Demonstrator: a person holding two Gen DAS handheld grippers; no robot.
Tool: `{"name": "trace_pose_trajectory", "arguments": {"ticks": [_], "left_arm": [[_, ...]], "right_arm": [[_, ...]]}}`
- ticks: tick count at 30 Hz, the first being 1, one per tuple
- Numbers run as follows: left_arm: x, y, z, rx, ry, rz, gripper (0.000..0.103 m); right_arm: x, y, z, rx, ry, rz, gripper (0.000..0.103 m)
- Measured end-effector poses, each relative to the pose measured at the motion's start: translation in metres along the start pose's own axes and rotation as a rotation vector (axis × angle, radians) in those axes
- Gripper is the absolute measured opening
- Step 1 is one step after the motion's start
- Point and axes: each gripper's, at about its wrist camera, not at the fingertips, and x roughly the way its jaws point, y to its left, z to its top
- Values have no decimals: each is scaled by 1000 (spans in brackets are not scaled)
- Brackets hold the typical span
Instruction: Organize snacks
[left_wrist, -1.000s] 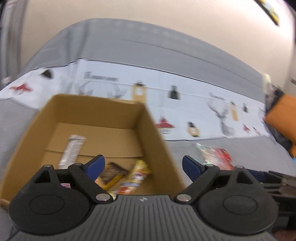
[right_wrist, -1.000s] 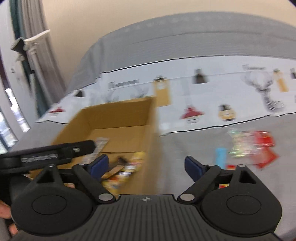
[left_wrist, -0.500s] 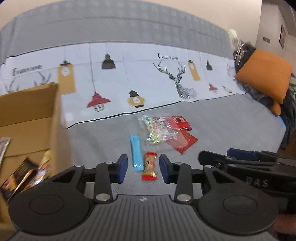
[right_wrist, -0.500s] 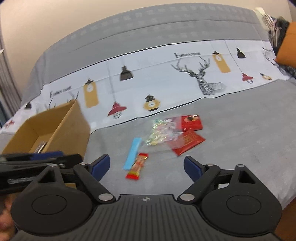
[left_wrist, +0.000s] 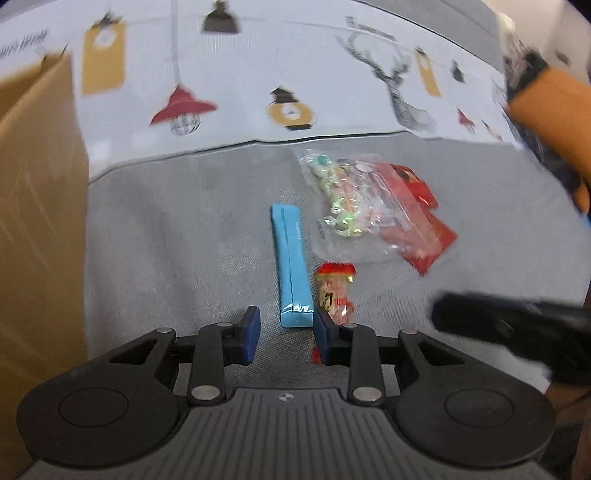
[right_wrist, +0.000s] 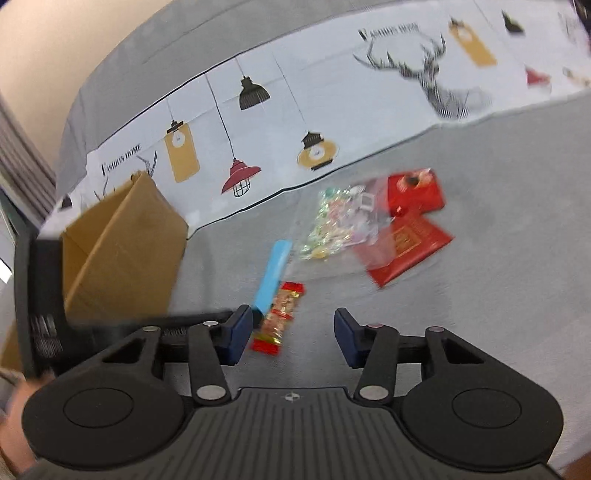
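A slim light-blue bar (left_wrist: 291, 264) lies flat on the grey bed cover, running lengthwise away from the near edge; just beside it on the right, apart or barely touching, lies a small red-ended candy packet (left_wrist: 335, 291) with a yellow-and-clear middle; farther back and to the right, a clear bag of pastel sweets (left_wrist: 347, 201) rests partly over two overlapping red packets (right_wrist: 410, 229), one square and one tilted; an open cardboard box (right_wrist: 122, 251) stands upright well to the left, near the printed white band across the bed.
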Motion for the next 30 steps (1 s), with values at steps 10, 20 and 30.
{"name": "trace_pose_trajectory", "arguments": {"ticks": [10, 20, 30], "left_arm": [[13, 4, 2, 16, -35, 13, 29], [13, 7, 4, 2, -28, 20, 23], [15, -12, -1, 72, -49, 45, 32]], "right_arm": [[64, -5, 10, 84, 96, -5, 28], [92, -12, 20, 89, 174, 79, 27], [63, -18, 15, -20, 122, -35, 19]]}}
